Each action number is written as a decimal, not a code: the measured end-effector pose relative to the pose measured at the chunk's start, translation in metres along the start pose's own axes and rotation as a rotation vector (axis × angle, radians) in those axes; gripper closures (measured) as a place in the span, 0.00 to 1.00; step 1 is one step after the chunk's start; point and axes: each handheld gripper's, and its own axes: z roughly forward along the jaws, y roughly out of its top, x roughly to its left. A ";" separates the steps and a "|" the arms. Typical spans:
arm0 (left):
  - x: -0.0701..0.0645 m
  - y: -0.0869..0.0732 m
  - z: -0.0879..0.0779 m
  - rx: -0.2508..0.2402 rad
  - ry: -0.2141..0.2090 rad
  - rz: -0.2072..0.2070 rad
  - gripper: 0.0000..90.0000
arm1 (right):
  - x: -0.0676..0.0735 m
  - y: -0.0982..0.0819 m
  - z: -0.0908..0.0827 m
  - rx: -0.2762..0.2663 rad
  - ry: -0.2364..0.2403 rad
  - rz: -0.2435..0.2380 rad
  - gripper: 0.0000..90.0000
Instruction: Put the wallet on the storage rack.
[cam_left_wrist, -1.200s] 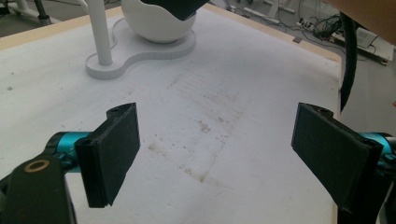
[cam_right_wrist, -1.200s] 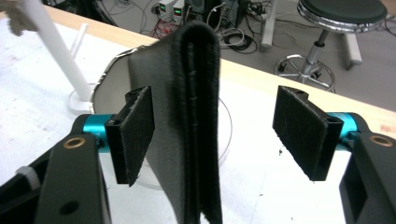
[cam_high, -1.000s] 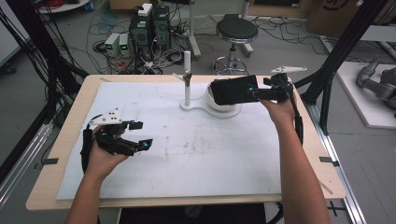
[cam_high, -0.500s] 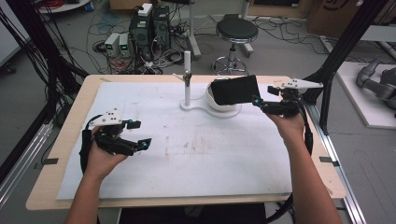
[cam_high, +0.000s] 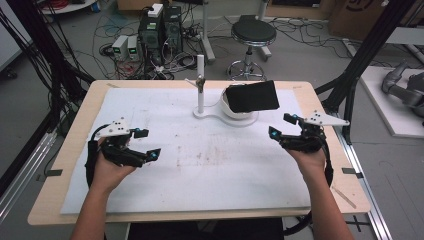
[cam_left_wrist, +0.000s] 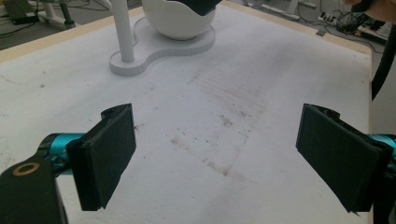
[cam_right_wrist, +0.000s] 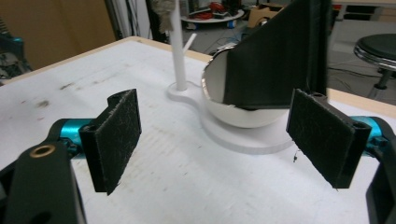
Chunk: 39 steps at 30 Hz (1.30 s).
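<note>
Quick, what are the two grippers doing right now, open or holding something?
Left gripper: open, holding nothing.
Right gripper: jaws have just been opening; open, nothing between them.

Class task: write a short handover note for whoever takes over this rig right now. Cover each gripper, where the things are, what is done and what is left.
Left gripper: open, empty, over the near left of the mat.
Right gripper: open, empty, jaws have just been opening; it sits right of the stand.
Things: black pad leans in the white bowl on the stand, beside the post, at the far middle of the table.
Done: the pad sits in the bowl, free of both grippers.
Left: judging by this, little; perhaps check that the pad sits steady.
</note>
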 end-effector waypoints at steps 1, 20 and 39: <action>0.001 -0.001 0.000 0.000 0.006 -0.004 0.13 | 0.003 -0.003 -0.001 -0.001 0.005 0.000 0.20; 0.001 -0.009 0.008 0.000 -0.002 0.002 0.13 | 0.008 -0.039 0.008 0.053 0.016 0.014 0.20; 0.001 -0.011 0.007 -0.004 0.002 -0.003 0.13 | 0.006 -0.039 0.010 0.053 0.013 0.017 0.20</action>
